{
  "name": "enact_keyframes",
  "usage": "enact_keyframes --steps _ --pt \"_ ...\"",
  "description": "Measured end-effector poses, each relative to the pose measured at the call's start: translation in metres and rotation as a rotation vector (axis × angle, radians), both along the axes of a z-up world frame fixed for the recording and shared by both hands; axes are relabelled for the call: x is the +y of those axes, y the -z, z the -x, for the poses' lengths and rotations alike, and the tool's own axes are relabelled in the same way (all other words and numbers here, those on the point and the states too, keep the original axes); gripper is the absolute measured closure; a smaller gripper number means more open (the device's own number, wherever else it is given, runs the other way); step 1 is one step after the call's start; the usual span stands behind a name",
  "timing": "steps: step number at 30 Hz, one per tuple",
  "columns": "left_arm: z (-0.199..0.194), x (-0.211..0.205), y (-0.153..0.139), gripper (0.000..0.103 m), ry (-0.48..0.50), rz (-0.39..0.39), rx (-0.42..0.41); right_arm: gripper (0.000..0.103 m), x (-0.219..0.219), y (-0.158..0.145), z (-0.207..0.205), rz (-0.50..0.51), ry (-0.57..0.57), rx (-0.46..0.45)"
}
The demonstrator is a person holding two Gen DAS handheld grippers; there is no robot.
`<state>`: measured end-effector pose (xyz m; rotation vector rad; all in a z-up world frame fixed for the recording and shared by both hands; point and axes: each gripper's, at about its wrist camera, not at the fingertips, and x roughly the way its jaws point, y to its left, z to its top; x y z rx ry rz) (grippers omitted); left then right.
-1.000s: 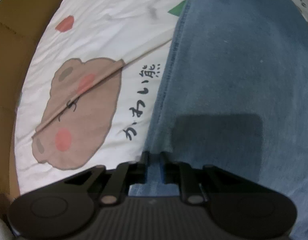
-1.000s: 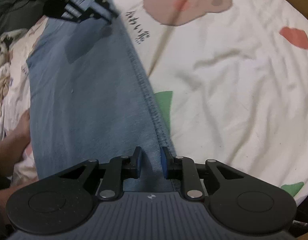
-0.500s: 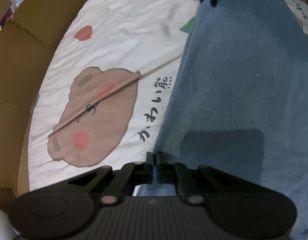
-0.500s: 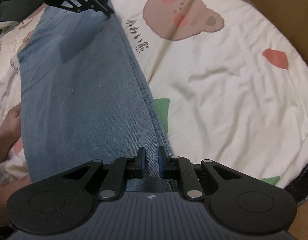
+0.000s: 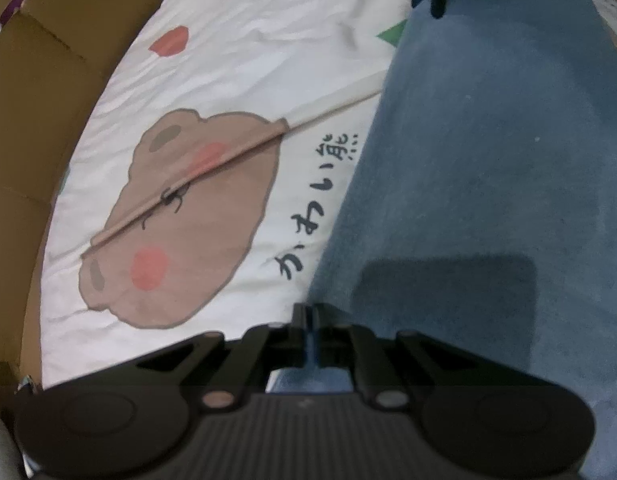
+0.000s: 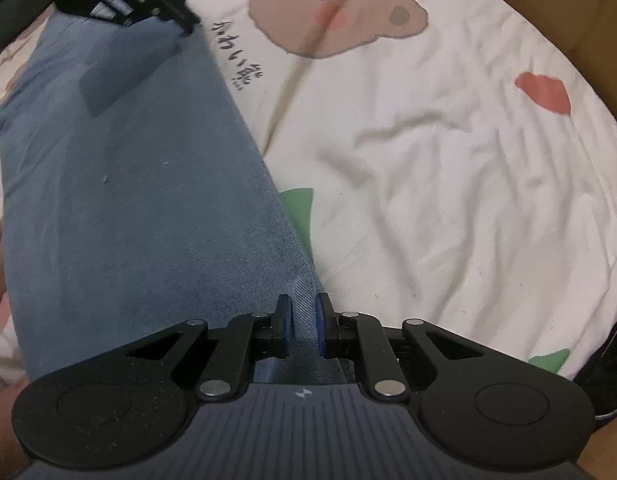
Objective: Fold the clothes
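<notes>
A long blue denim garment (image 6: 140, 208), seemingly jeans laid out as one flat strip, lies on a white bedsheet printed with a brown bear and dark script (image 5: 236, 80). In the right wrist view the strip runs from the near edge to the far left, its long seamed edge toward the bear print. The left gripper (image 5: 309, 314) has its jaws pressed almost together on the denim's edge at one end. The right gripper (image 6: 303, 326) stands narrow, its blue pads (image 6: 285, 322) pinching a ridge of the same edge at the other end; each tool shows small at the far side of the other's view. Judging by how it lies, the garment is smoothed and doubled lengthwise, and both ends of that edge are gripped. The crosswise folds that would bring it to a compact bundle appear not yet made, so most of the folding seems left
</notes>
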<state>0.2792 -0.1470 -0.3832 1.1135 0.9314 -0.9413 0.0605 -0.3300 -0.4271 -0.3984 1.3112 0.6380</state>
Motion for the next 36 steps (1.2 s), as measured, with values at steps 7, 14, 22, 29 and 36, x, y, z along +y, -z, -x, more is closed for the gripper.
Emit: enact_keyframes --steps 7,14,22,29,36 --pt "0.005 -0.005 -0.015 0.093 -0.093 0.006 -0.017 0.082 -0.034 -0.025 0.012 -0.137 0.210 -0.036" --pt "0.015 -0.001 -0.038 0.078 -0.178 0.070 -0.033 0.078 -0.112 -0.069 0.075 -0.209 0.463 -0.131" --pt "0.022 0.013 -0.042 0.075 -0.304 0.109 -0.013 0.073 -0.191 -0.066 0.145 -0.076 0.687 -0.160" --pt "0.030 0.015 -0.036 0.074 -0.317 0.094 -0.007 0.066 -0.213 -0.042 0.162 0.019 0.754 -0.152" --pt "0.038 0.014 -0.032 0.066 -0.286 0.080 -0.009 0.064 -0.215 -0.025 0.155 0.076 0.791 -0.148"
